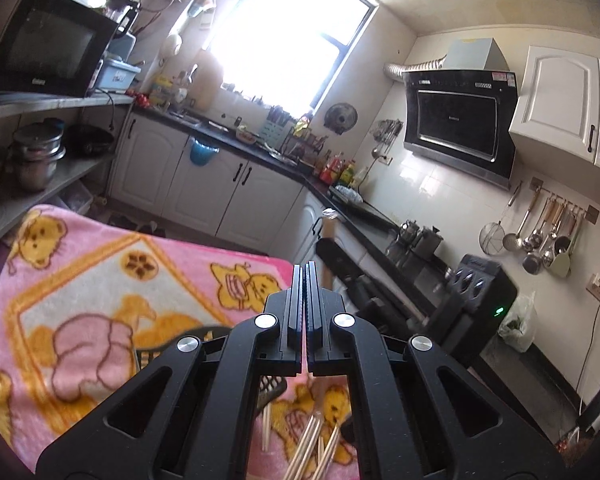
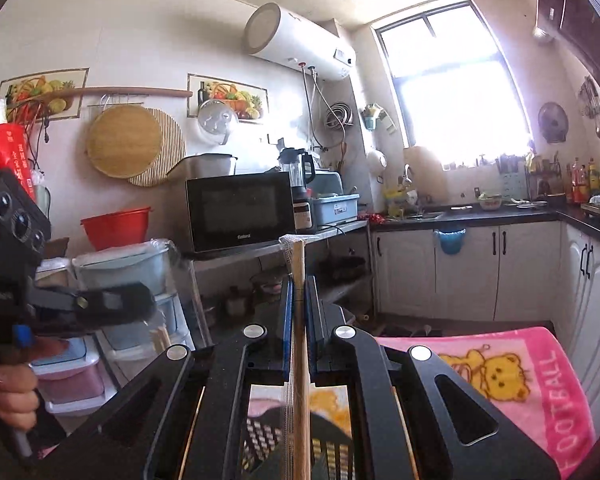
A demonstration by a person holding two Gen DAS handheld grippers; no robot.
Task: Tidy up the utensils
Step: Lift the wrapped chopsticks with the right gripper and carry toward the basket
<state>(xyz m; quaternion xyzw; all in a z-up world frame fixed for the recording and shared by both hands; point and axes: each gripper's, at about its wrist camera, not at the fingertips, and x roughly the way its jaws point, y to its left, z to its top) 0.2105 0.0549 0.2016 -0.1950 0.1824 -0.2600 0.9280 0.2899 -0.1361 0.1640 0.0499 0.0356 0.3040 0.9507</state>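
Note:
My right gripper is shut on a wrapped bundle of wooden chopsticks, held upright above a black slotted basket. The same bundle and the right gripper show in the left wrist view, just right of my left gripper. My left gripper is shut with nothing between its fingers, raised over the pink blanket. Several loose chopsticks lie on the blanket below it, beside the black basket. The left gripper also appears at the left of the right wrist view.
The pink cartoon blanket covers the work surface. A black counter with kettles and bottles runs to the right. Shelves hold a microwave, pots and stacked tubs. White cabinets line the far wall.

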